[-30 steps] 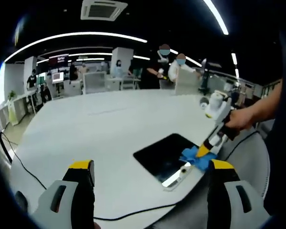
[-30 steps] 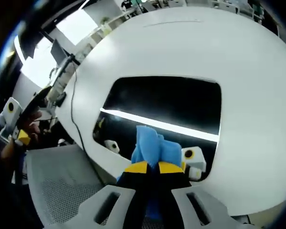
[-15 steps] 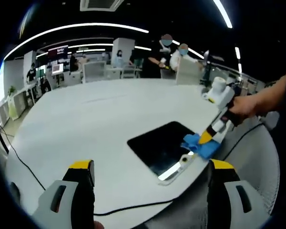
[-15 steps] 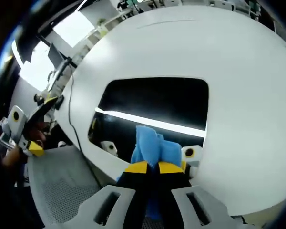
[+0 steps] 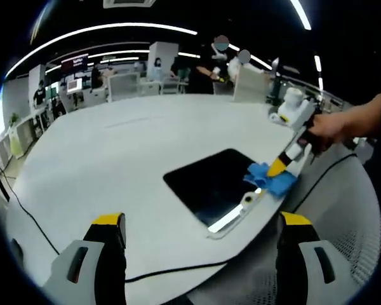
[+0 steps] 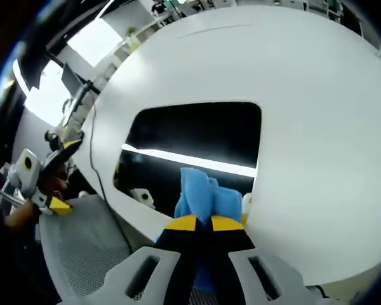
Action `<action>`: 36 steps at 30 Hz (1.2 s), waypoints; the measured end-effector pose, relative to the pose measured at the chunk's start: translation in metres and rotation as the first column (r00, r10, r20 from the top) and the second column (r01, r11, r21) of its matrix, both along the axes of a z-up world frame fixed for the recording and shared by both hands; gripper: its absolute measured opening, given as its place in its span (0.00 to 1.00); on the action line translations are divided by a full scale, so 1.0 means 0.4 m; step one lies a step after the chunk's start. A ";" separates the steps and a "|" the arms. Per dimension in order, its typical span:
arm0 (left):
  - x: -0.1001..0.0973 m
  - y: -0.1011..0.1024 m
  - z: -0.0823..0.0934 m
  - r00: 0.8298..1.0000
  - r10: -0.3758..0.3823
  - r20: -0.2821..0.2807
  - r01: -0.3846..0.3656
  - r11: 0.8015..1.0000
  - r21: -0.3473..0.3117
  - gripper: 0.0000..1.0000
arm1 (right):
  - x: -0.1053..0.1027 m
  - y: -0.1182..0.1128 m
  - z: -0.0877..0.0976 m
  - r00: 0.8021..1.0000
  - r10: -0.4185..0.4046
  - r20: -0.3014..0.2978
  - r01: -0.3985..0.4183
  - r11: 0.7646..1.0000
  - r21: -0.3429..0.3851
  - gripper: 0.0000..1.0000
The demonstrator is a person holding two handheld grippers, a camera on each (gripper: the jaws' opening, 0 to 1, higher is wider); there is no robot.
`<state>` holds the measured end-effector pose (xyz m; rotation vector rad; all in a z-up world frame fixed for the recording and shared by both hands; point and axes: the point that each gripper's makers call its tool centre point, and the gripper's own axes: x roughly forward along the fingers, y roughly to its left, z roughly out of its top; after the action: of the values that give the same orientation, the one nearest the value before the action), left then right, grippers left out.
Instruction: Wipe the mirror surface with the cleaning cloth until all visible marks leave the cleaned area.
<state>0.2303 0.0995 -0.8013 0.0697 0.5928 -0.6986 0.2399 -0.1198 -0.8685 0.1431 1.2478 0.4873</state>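
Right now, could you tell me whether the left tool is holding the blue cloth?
No, the left tool stands open and holds nothing, while the blue cloth is pinched in the right tool on the mirror.

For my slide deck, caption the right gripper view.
Right gripper clamps a blue cleaning cloth against the dark mirror on a white table.

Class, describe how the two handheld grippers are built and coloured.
Each gripper has two pale grey moulded jaws with slot cut-outs, black fingers and yellow tips: left gripper, right gripper. In the left gripper view, the right gripper carries a white housing on top.
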 end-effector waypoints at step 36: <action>-0.016 0.001 -0.021 0.997 0.015 -0.070 -0.016 1.000 -0.012 1.00 | 0.113 -0.072 -0.007 0.999 -0.005 0.033 0.009 0.994 -0.110 0.01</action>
<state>0.2238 0.1000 -0.8099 0.0293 0.6549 -0.6921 0.2852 -0.1484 -0.8714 0.0464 1.2385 0.4125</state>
